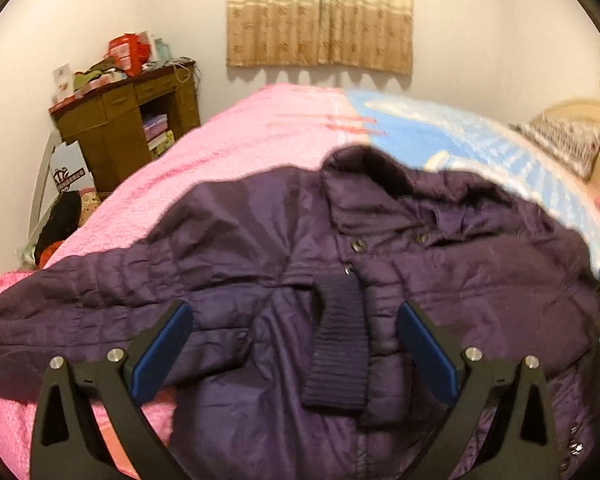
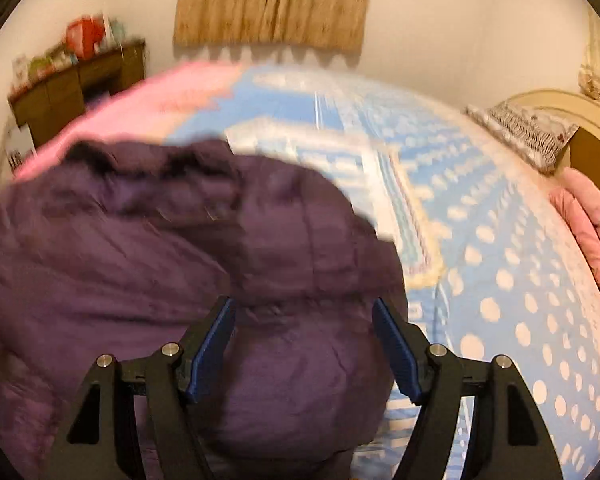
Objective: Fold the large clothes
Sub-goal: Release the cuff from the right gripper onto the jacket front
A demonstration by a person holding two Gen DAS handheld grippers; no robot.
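My left gripper and right gripper both stand wide with nothing clamped, above the purple jacket spread on the bed. I judge gathering the sleeve at six o'clock comes first. A pillow lies at two o'clock, well apart.

Cloth on the bed, hard plastic and metal near the lens

The purple jacket is thin quilted fabric with a faint sheen, creased and puckered along its seams; its cuff is matt ribbed knit, and small dull metal snaps sit near the collar. The pink blanket looks fuzzy and nubbly, the blue dotted blanket soft and matt. The left gripper is matt black plastic with bright metal pins and blue ridged pads. The cabinet is brown wood.
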